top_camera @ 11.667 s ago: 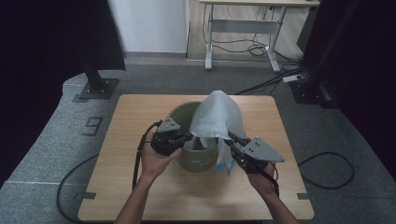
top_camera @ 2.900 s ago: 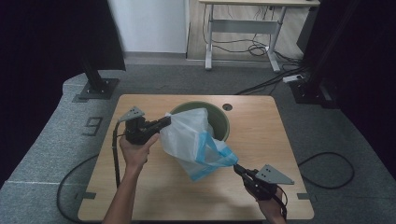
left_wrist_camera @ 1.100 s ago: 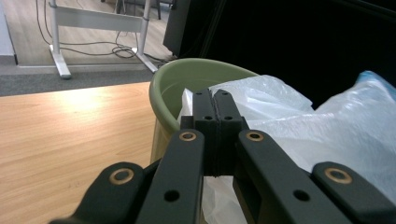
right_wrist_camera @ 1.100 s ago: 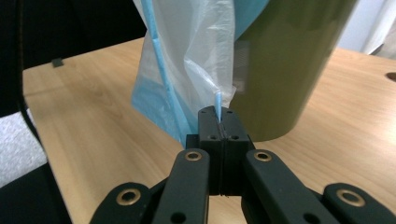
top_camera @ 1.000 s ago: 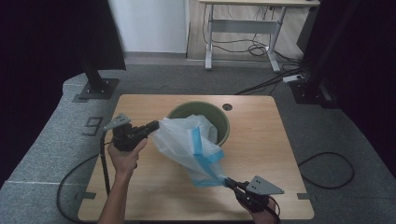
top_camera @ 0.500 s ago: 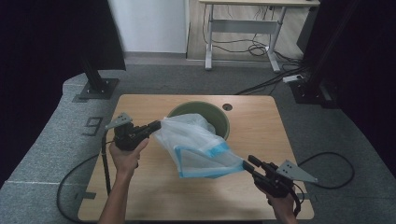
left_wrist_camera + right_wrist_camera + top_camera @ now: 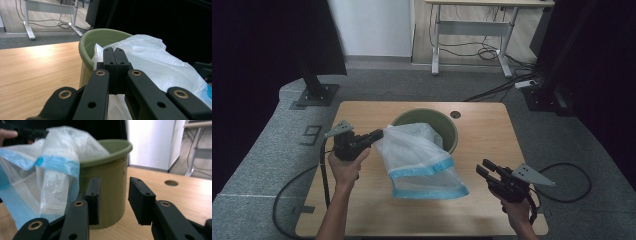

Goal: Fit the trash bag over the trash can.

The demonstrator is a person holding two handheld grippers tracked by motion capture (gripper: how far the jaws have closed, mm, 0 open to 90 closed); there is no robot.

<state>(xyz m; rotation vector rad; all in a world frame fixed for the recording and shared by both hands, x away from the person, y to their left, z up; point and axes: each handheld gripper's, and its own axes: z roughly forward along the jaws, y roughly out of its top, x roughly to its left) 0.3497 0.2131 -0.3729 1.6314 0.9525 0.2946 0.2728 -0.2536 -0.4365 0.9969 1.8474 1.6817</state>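
Translucent white plastic bag (image 7: 419,160) with blue bands at its mouth drapes from the green bucket (image 7: 447,125) down onto the wooden table (image 7: 492,145), spreading toward the near side. Left gripper (image 7: 376,136) sits left of the bucket, jaws pressed fully together on the bag's upper left edge; in the left gripper view the plastic bunches right at the closed jaws (image 7: 114,53). Right gripper (image 7: 484,169) hovers at near right, just right of the bag's blue-banded mouth, not touching it. Its jaws stand moderately apart with nothing between them; the right gripper view (image 7: 113,200) shows the bucket wall through the gap. Bag's far part rests over the bucket rim.
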